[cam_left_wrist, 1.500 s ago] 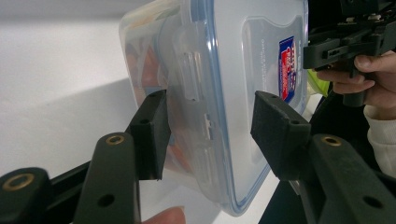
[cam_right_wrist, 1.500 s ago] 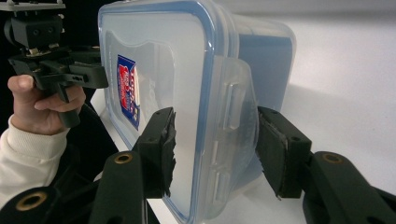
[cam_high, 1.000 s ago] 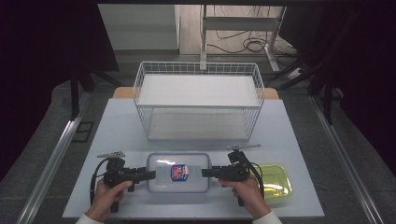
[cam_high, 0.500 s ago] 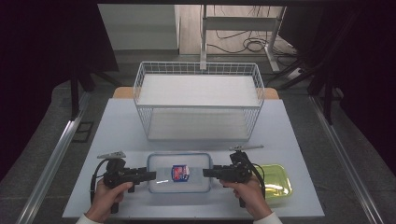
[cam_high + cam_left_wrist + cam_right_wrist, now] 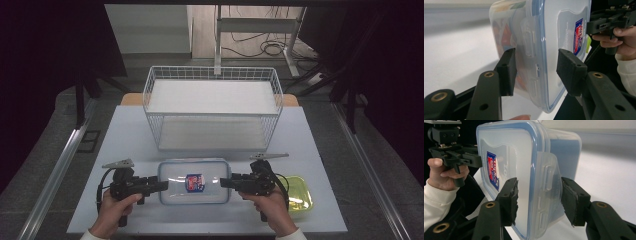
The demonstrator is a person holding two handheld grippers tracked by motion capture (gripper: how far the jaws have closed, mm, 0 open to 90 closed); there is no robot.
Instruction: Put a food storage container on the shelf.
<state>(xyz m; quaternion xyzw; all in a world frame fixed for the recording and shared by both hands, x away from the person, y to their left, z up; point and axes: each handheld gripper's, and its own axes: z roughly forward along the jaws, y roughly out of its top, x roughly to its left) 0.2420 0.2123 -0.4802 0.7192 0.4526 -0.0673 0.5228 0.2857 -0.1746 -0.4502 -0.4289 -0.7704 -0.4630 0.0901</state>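
Note:
A clear plastic food box (image 5: 180, 175) with a blue-rimmed lid and a red-and-blue sticker (image 5: 193, 182) is held between both grippers near the table's front edge. My left gripper (image 5: 162, 186) is shut on its left end; in the left gripper view the pads (image 5: 507, 71) press the box (image 5: 559, 30) across its side latch. My right gripper (image 5: 224, 182) is shut on the right end. There, one pad (image 5: 510, 200) lies on the lid and the other on the underside of the box (image 5: 516, 152). Colourful contents show faintly through the wall.
A white wire basket (image 5: 212, 107) stands at the back middle of the pale table (image 5: 130, 135). A yellow-green tray (image 5: 300, 197) lies just right of my right hand. A metal rail runs along the table's left side.
My right gripper has risen a little with its end of the box. The left hand has barely moved.

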